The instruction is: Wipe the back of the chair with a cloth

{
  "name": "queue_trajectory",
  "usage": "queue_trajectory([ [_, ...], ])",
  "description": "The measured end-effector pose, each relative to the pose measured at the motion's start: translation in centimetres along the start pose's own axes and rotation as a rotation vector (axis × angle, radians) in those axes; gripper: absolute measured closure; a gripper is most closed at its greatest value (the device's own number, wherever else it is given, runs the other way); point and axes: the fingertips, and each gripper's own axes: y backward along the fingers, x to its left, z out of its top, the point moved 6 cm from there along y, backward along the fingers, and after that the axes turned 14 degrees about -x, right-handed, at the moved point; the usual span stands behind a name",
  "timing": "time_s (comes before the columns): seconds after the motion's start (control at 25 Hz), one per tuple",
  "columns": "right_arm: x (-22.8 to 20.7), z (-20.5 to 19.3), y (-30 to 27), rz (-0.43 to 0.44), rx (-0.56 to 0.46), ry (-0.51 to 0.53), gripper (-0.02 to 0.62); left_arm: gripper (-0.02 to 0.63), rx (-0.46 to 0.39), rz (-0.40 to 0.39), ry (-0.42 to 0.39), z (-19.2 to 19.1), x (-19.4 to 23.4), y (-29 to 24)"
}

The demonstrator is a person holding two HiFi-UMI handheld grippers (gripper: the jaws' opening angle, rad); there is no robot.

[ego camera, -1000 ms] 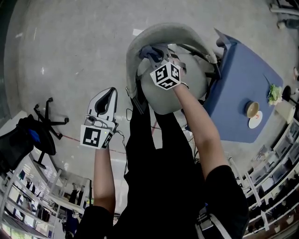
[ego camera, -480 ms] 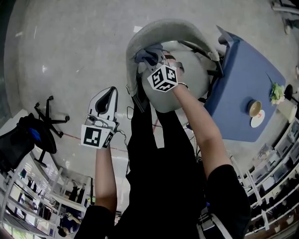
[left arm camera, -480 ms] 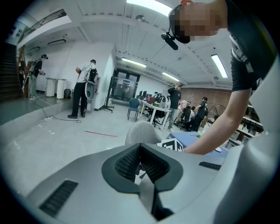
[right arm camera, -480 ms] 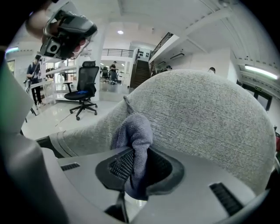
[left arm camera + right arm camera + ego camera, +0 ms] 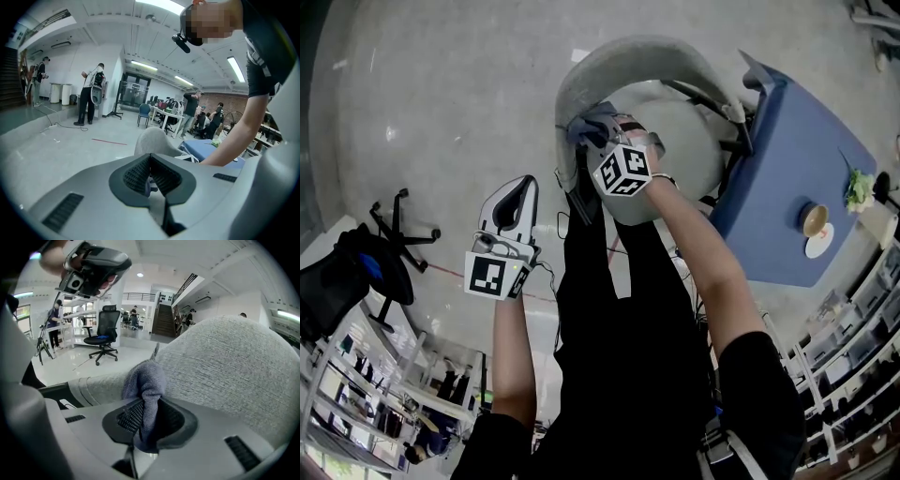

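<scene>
Chair back [image 5: 628, 56]: grey fabric, curved, seen far centre in the head view, left of a blue-covered table [image 5: 797, 187].
Cloth [image 5: 144, 380]: grey-blue towelling, held against the left part of the backrest.
Right gripper [image 5: 145, 420]: jaws clamped on the cloth.
Left gripper [image 5: 150, 176]: jaws closed together, nothing held; kept near left, well apart from the chair.

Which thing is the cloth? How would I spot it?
Find the big grey fabric chair next to the blue table. At its curved back, the right tongs pinch a small cloth. It is the only fuzzy, bunched-up, purple-blue lump against all that grey.
</scene>
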Motion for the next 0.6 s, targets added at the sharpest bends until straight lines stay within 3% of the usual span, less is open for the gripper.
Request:
queue_trajectory([
  [0.4, 7.0, -1.5, -0.1, 0.201, 0.032, -0.035, 0.502, 0.583, 0.005, 0.0, 0.003, -0.3, -0.4, -0.7],
  [0.6, 8.2, -2.1, -0.1, 0.222, 0.034, -0.035, 0.502, 0.583, 0.011, -0.001, 0.003, -0.6, -0.6, -0.8],
])
